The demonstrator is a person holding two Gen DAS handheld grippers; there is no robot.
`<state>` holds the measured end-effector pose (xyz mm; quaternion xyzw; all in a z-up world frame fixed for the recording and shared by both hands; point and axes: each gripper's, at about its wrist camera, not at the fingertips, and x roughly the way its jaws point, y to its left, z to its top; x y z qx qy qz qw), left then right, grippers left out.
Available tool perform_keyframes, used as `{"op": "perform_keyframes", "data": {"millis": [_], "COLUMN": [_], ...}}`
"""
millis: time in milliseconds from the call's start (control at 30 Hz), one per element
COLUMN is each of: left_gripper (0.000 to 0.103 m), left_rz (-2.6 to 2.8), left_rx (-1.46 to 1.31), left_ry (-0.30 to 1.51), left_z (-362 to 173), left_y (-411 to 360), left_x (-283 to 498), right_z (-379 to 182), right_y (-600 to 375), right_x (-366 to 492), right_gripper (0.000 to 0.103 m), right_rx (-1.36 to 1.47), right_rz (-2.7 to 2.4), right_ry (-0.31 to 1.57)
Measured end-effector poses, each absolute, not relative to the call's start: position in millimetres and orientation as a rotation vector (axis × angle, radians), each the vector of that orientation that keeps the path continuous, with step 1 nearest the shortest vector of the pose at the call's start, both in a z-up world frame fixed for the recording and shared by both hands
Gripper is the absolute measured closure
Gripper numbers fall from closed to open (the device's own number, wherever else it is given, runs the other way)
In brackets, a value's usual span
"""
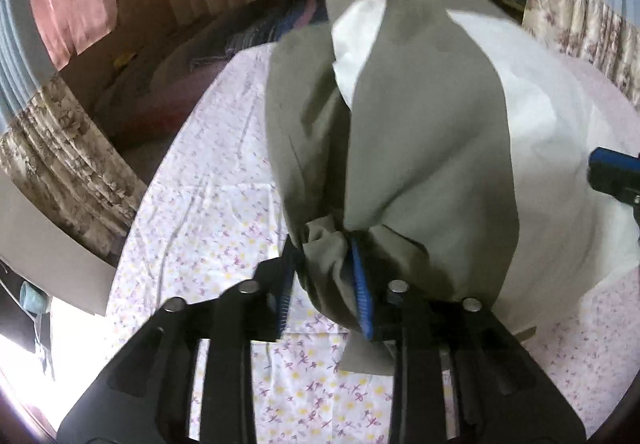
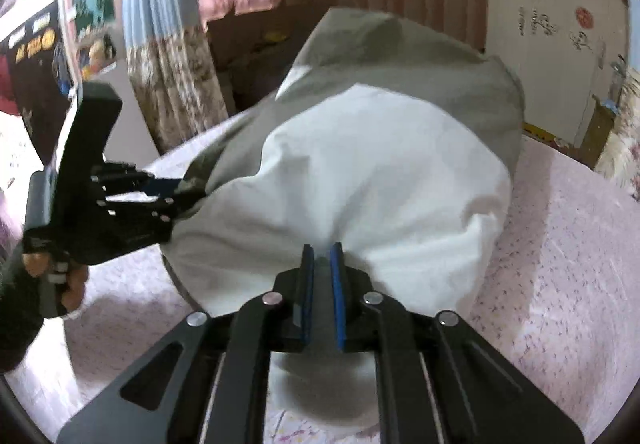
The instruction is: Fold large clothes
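A large garment, olive-grey [image 1: 424, 148] outside with a white lining [image 2: 360, 172], hangs bunched over the bed. My left gripper [image 1: 322, 244] is shut on a gathered wad of its olive cloth, which bulges between the blue pads [image 1: 362, 284]. In the right wrist view the same gripper [image 2: 180, 192] bites the olive edge at the left, with a hand [image 2: 68, 284] on its handle. My right gripper [image 2: 321, 248] pinches the white lining, and creases fan out from its tips. Its dark body [image 1: 612, 174] shows at the right edge of the left wrist view.
The bed carries a pale floral sheet [image 1: 200, 204] [image 2: 560, 244] under the garment. Flowered curtains [image 1: 68, 172] [image 2: 176, 84] hang to the left, with a pink striped wall behind. A white cupboard with stickers [image 2: 552, 24] stands at the far right.
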<state>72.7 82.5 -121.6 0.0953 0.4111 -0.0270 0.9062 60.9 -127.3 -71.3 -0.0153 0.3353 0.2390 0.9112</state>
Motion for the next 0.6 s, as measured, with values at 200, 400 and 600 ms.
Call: {"op": "perform_keyframes", "data": {"millis": [200,400,600], "left_gripper": [0.007,0.003,0.003], "left_rz": [0.038,-0.023,-0.029], "left_rx": [0.173,0.058,0.124], "left_ry": [0.723,0.736,0.714], "left_z": [-87.7,-77.7,-85.6], "left_y": [92.1,96.5,80.0], "left_x": [50.2,44.3,41.8], "right_z": [-46.4,-49.5,-68.1], "right_y": [-137.8,-150.4,-165.8], "right_x": [33.4,26.9,24.4], "right_gripper": [0.024,0.008,0.006], "right_rx": [0.004,0.119,0.218], "right_rz": [0.372,0.206,0.122], "right_ry": [0.592,0.541,0.544]}}
